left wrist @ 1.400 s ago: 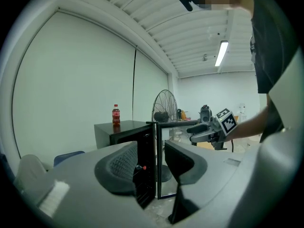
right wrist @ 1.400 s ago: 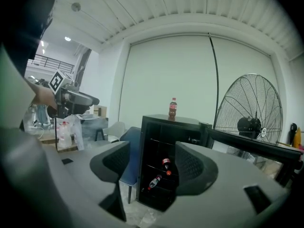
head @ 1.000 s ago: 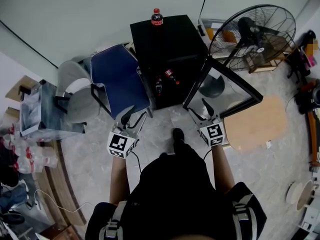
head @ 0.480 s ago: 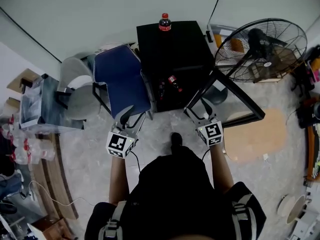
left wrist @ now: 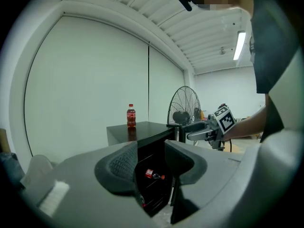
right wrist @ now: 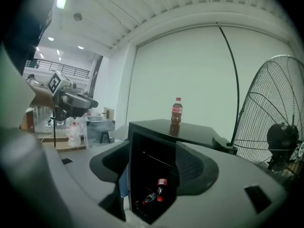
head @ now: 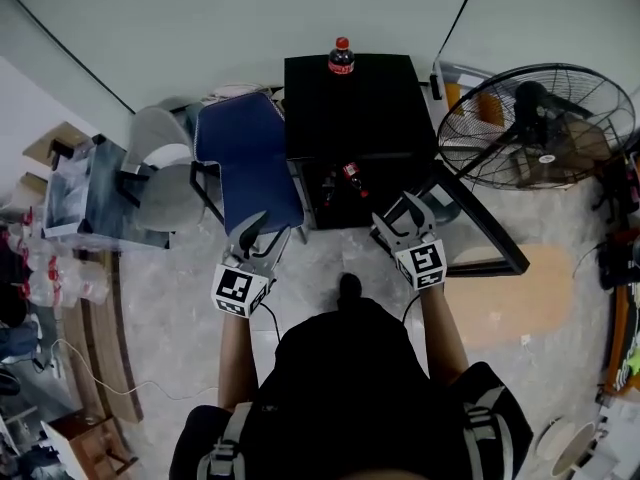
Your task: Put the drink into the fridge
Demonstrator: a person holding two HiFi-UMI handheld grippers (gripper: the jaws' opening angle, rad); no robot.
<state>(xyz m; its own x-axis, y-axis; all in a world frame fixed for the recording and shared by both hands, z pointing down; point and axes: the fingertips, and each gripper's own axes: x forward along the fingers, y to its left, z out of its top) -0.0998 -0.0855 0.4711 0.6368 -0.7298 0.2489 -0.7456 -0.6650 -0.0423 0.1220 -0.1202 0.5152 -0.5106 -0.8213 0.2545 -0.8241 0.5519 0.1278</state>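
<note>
A cola bottle with a red cap stands upright at the back of the black fridge's top. The fridge door hangs open to the right. Inside, two bottles rest on a shelf. My left gripper is open and empty, in front of the fridge's left corner by the blue chair. My right gripper is open and empty, just before the opening near the door's hinge side. In the left gripper view, the bottle shows above the jaws. The right gripper view has it on the fridge.
A blue chair stands against the fridge's left side, with a grey chair and a cluttered table beyond. A large floor fan stands right of the fridge behind the open door. A person's foot is on the tiled floor.
The view has shifted, so the fridge and fan sit lower and more to the right. My right gripper has come away from the door's edge toward the fridge opening. The left gripper barely moved.
</note>
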